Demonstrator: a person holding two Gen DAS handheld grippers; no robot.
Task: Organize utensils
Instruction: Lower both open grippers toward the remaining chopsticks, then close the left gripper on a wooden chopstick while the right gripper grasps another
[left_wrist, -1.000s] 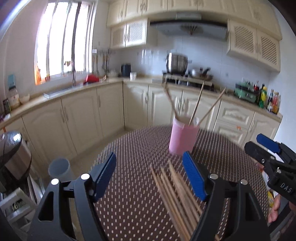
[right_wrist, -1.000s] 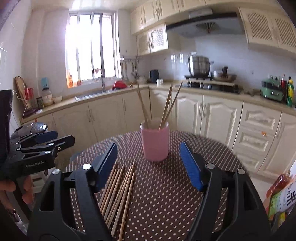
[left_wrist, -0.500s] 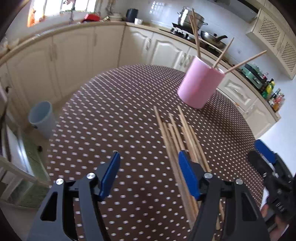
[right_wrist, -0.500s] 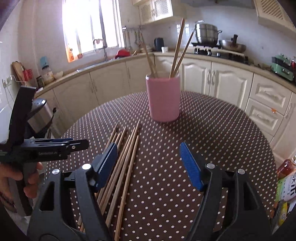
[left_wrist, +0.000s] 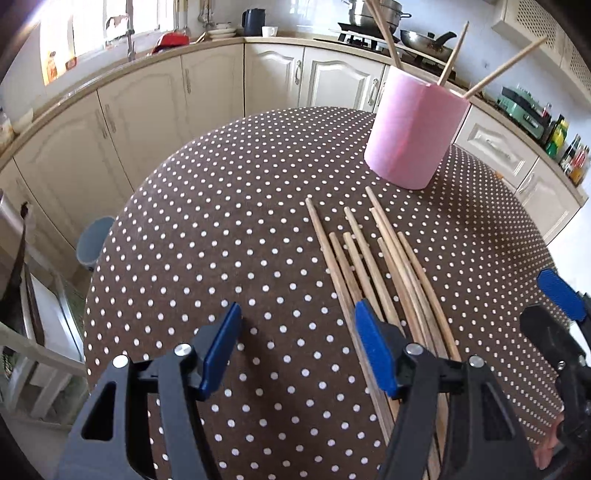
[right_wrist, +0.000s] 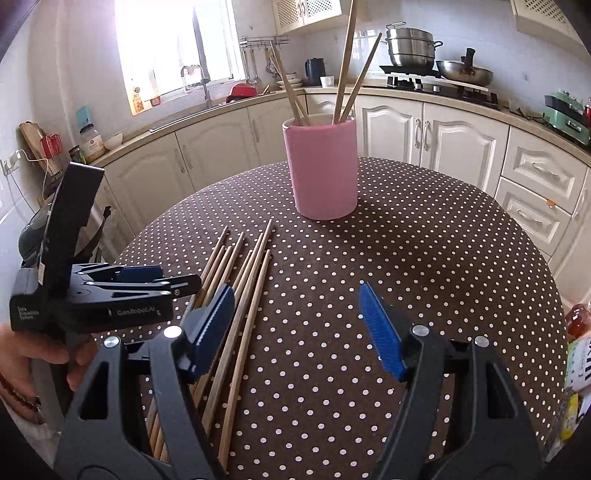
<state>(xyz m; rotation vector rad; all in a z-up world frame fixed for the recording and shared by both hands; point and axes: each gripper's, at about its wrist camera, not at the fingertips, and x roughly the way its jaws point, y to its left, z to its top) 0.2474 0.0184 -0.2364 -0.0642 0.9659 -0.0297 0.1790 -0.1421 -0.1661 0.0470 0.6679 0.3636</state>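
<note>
Left wrist view: your left gripper (left_wrist: 295, 345), open and empty, could nudge several chopsticks (left_wrist: 373, 266) by closing askew.

Your left gripper (left_wrist: 297, 345) hangs with fingers apart over bare polka-dot bench (left_wrist: 221, 221); its right finger sits above the edge of a row of loose chopsticks (left_wrist: 373, 266) lying flat. To the left of that row the cloth is clear out to the round bench edge. Beyond the row, a pink holder (right_wrist: 320, 170) stands upright, with chopsticks leaning out of its top (right_wrist: 345, 62) at angles, blocking passage directly above it. Your right gripper (right_wrist: 297, 328) has open cloth ahead and to the right. The left gripper's body (right_wrist: 92, 295) crowds its left side, close beside its left finger.
</note>
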